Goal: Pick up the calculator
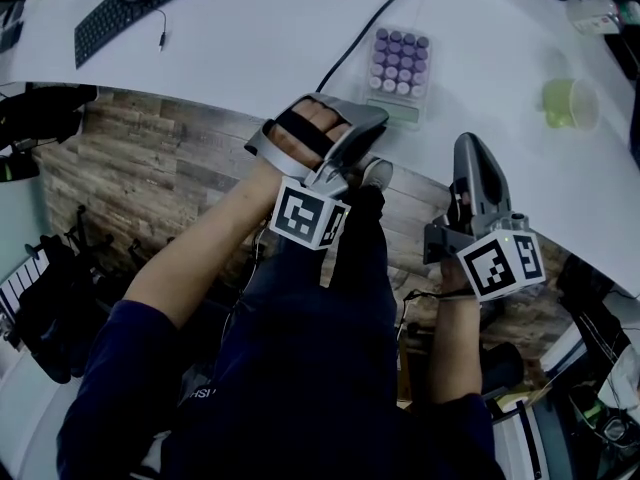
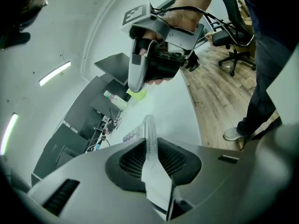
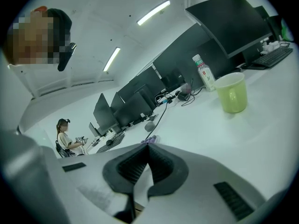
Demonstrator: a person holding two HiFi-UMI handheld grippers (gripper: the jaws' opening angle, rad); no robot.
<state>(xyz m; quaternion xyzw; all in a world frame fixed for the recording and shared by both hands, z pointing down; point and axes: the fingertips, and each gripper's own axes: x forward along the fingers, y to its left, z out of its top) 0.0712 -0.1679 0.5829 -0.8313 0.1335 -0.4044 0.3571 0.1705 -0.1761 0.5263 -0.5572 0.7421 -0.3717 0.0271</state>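
The calculator (image 1: 400, 68), clear-cased with purple round keys, is at the white table's (image 1: 250, 48) near edge in the head view. My left gripper (image 1: 372, 123) reaches its near left corner. In the left gripper view the calculator (image 2: 148, 127) runs edge-on between the pads, which press on it; a few purple keys show to its left. My right gripper (image 1: 470, 148) hovers to the right of it, over the table edge, jaws together with nothing in them. The right gripper view shows only the calculator's purple keys (image 3: 150, 139) just past the jaw tips.
A green cup (image 1: 570, 103) stands right of the calculator. A black cable (image 1: 365, 33) runs from the calculator to the back, and a keyboard (image 1: 135, 8) lies far left. A bottle (image 3: 204, 73) and monitors (image 3: 233, 27) line the back. Wood floor lies below the table edge.
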